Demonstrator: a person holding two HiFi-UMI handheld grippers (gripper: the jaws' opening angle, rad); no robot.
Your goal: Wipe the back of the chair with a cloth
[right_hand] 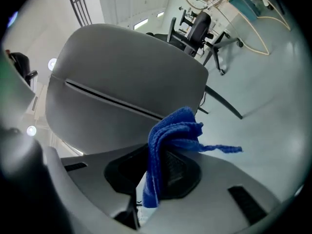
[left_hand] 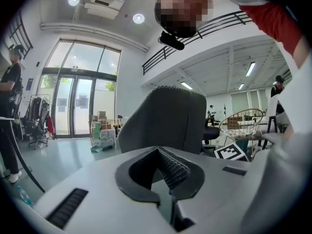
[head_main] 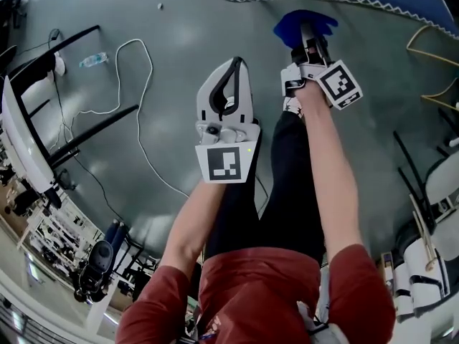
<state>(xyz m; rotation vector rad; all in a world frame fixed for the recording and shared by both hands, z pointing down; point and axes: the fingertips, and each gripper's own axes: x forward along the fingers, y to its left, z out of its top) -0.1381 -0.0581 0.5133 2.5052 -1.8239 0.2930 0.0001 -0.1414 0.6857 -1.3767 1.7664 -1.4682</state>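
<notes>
Right gripper (right_hand: 163, 162): jaws clamped on a blue cloth (right_hand: 168, 135). Left gripper (left_hand: 161, 155): jaws closed together, nothing held. Grey chair back (right_hand: 122, 77): seen beyond the cloth, toward 11 o'clock.

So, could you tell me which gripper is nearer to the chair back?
Right. The right gripper, shut on the blue cloth, is up close to the chair back; the left gripper, shut and empty, sits farther back from it.

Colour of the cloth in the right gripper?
Blue cloth, clearest in the right gripper view.
</notes>
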